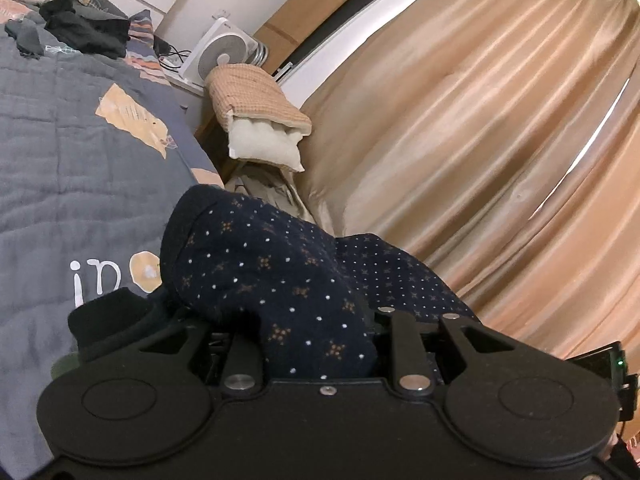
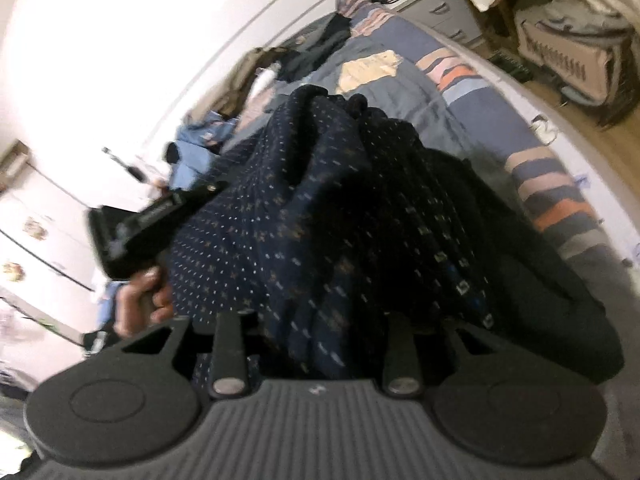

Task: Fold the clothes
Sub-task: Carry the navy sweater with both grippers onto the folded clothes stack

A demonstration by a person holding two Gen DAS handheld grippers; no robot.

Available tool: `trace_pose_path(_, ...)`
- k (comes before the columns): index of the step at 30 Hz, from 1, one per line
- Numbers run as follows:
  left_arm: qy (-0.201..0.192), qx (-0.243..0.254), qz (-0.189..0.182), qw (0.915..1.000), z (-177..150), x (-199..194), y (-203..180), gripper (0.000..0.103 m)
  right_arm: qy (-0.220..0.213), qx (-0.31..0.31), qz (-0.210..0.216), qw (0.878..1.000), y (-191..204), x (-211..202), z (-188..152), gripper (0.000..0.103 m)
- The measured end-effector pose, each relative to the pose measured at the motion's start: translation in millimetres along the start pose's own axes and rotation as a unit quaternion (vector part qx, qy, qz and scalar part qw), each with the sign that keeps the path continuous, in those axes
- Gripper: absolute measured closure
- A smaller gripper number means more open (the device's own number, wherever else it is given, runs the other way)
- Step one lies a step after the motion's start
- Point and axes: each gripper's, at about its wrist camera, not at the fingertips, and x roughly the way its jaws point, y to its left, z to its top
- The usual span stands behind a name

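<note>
The left gripper (image 1: 320, 344) has its jaws drawn in narrow around a bunched fold of the dark navy knitted garment with small white dots and tan cross motifs (image 1: 276, 272); the cloth rises out of the gap between the two black linkage arms and drapes forward and to the right, hiding the fingertips themselves. A plain black ribbed edge of the same garment (image 1: 108, 316) hangs at the lower left, over the grey quilted bedspread with pale orange patches and white lettering (image 1: 60, 160). Beyond the bed stand a white box fan (image 1: 220, 54), a tan checked cushion with white stuffing showing (image 1: 260, 120) and long peach-coloured curtains (image 1: 480, 120). In the right wrist view, which is blurred, the right gripper (image 2: 316, 336) is likewise buried in the garment: the navy fabric fills the space between its linkage arms and mounds up ahead, so its jaws appear closed on the cloth, though the tips cannot be seen. At the left of that view a person's hand (image 2: 140, 300) grips the black handle of the other tool. The garment is held up between the two grippers above the bed, with a heap of other dark clothes (image 2: 316, 52) lying farther along the bedspread.
</note>
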Motion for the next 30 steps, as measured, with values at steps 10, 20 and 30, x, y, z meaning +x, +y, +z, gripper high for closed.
trace_pose_path(10, -0.039, -0.009, 0.059, 0.9974, 11.7, -36.0, -3.9, 0.046, -0.042, 0.001, 0.001, 0.999, -20.9, -55.3, -16.2, 0.063)
trace_pose_path(20, -0.092, -0.029, 0.070, 0.9928, 4.6, -109.8, -19.0, 0.034, -0.117, -0.043, 0.002, 0.992, 23.0, -91.2, -31.7, 0.062)
trace_pose_path(30, -0.023, -0.009, -0.068, 0.9974, -84.0, -96.3, -94.9, 0.030, -0.115, -0.009, 0.020, 0.993, 24.2, -41.6, -45.2, 0.054)
